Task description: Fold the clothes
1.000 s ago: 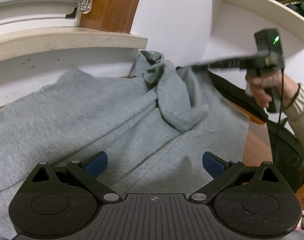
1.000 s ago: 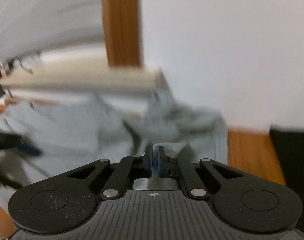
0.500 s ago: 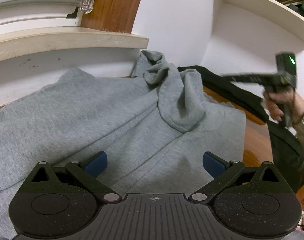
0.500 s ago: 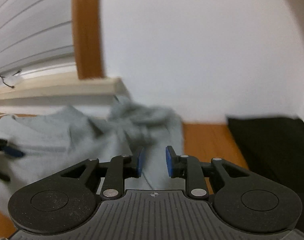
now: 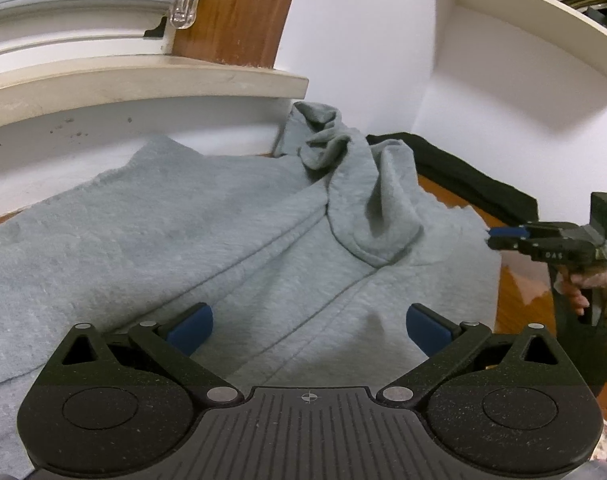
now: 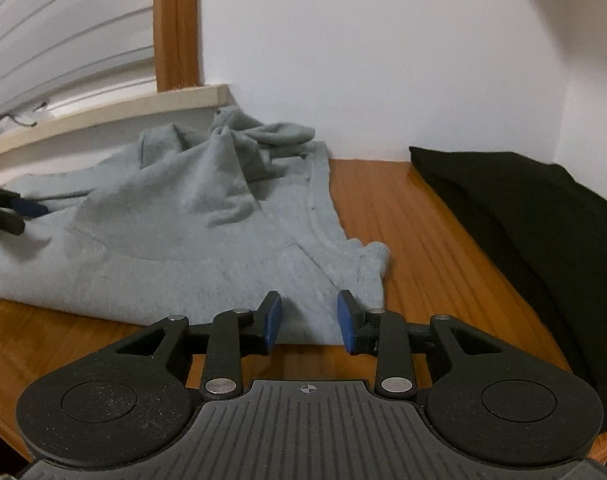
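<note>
Since the earlier frames, right gripper [image 6: 309, 318] has dropped from wall height to table level and its jaws, shut a second ago, now stand apart. In the left view it has shifted from upper right to the mid-right edge. Left gripper [image 5: 308, 322] shows no change: jaws wide apart, nothing between them.

Hoodie [image 6: 175, 236] lies spread on the wooden table [image 6: 415, 240], filling the left and centre of the right view, hood bunched against the wall at upper centre. Its long axis runs from the near hem toward that wall. A black garment [image 6: 523, 216] lies well apart at right.

Deciding relation: the hoodie's near right corner sits just ahead of the right gripper's fingertips, slightly right of centre in the frame, with the pads straddling the hem edge but not clamped. Left gripper hovers over the body, centre of its frame. Judgement: the right gripper is nearer a graspable edge.
</note>
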`<control>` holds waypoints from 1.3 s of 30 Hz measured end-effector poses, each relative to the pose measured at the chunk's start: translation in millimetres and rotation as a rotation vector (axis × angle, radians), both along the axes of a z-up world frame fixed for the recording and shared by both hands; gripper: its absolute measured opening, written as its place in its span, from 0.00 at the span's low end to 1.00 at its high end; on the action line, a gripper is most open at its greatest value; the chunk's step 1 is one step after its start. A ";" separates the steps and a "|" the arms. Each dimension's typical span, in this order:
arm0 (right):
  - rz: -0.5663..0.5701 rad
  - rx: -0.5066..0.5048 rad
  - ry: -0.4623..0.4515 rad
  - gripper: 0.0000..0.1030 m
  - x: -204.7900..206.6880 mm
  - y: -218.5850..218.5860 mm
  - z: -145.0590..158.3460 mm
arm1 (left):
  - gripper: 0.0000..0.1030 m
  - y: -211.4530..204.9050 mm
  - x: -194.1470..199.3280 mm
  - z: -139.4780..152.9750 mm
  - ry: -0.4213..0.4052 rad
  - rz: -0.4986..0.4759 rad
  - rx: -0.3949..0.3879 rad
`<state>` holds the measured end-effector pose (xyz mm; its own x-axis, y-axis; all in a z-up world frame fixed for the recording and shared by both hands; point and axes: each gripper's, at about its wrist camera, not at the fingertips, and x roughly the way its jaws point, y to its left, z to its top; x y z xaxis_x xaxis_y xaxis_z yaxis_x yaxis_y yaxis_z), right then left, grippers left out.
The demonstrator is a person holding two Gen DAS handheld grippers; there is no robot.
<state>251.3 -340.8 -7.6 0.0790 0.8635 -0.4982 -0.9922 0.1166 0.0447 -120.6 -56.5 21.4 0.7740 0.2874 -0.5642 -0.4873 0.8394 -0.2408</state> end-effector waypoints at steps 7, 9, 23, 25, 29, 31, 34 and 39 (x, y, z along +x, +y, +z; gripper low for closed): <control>0.083 0.071 -0.040 0.41 -38.4 26.9 17.0 | 1.00 -5.9 -9.1 9.5 0.015 0.056 0.065; 0.133 0.073 -0.043 0.41 -54.7 40.4 19.3 | 1.00 -9.0 -19.8 16.1 0.017 0.080 0.088; 0.216 -0.054 0.067 0.53 -76.1 89.2 2.7 | 0.80 -24.5 -199.8 45.4 0.075 0.336 0.125; 0.219 -0.054 0.103 0.56 -72.4 89.0 1.2 | 0.69 -27.2 -214.4 40.1 0.082 0.350 0.108; 0.223 -0.053 0.110 0.57 -72.8 88.2 -1.7 | 0.56 -32.7 -243.6 29.6 0.096 0.379 0.074; 0.224 -0.056 0.094 0.58 -75.3 88.4 -2.7 | 0.54 -35.4 -258.1 24.3 0.103 0.393 0.057; 0.224 -0.058 0.071 0.59 -78.0 88.7 -3.3 | 0.51 -37.0 -265.3 22.6 0.091 0.395 0.055; 0.222 -0.056 0.074 0.60 -77.2 88.6 -4.0 | 0.32 -31.7 -259.8 21.6 0.114 0.404 0.069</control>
<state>174.1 -252.2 -11.6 -0.1484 0.8262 -0.5435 -0.9880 -0.1001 0.1176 -380.4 -88.2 43.0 0.5256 0.5947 -0.6083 -0.8003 0.5881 -0.1166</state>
